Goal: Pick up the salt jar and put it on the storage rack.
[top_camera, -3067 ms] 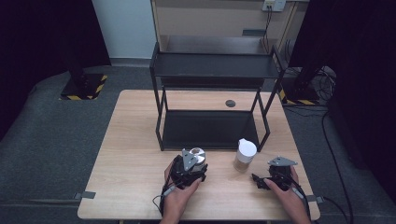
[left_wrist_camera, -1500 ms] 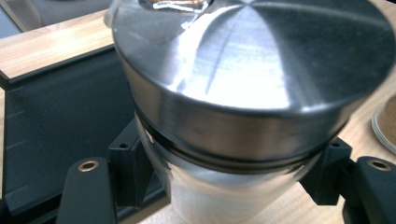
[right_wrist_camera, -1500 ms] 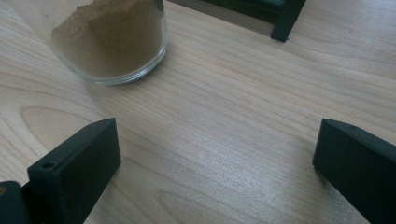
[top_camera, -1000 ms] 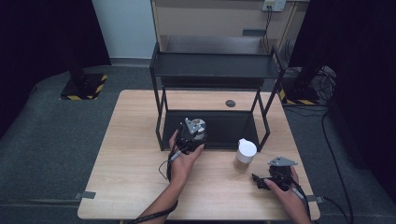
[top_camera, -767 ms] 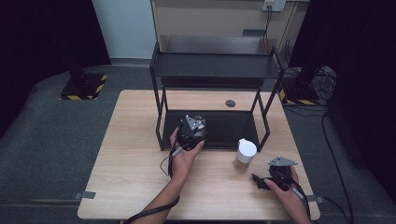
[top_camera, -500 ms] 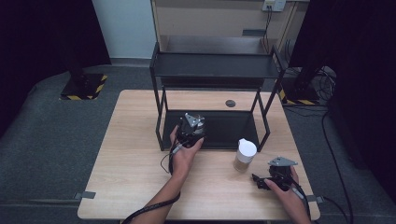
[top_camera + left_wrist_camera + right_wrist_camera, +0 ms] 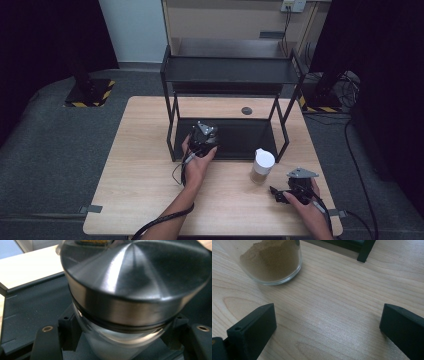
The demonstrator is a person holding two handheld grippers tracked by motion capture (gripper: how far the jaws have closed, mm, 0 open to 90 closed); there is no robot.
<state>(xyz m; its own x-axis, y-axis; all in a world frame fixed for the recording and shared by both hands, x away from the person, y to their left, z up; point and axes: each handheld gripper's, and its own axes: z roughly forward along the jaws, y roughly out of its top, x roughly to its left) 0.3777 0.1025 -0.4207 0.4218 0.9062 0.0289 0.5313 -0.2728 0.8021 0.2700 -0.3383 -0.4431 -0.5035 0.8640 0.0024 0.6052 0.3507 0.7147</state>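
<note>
Left gripper [image 7: 202, 136] clamped on steel-lidded glass jar [image 7: 135, 290], over black rack's [image 7: 230, 75] bottom shelf. Right gripper [image 7: 280, 194] spread wide, empty, near powder jar [image 7: 262, 166] on table [image 7: 140, 170].

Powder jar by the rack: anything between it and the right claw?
Nothing visible. In the right gripper view the jar of brown powder stands ahead of the open right claw with bare tabletop between them. The rack's foot sits off to the side.

A jar [image 7: 262, 166] stands on the table [image 7: 140, 165] — before the rack [image 7: 230, 75], right of centre.
</note>
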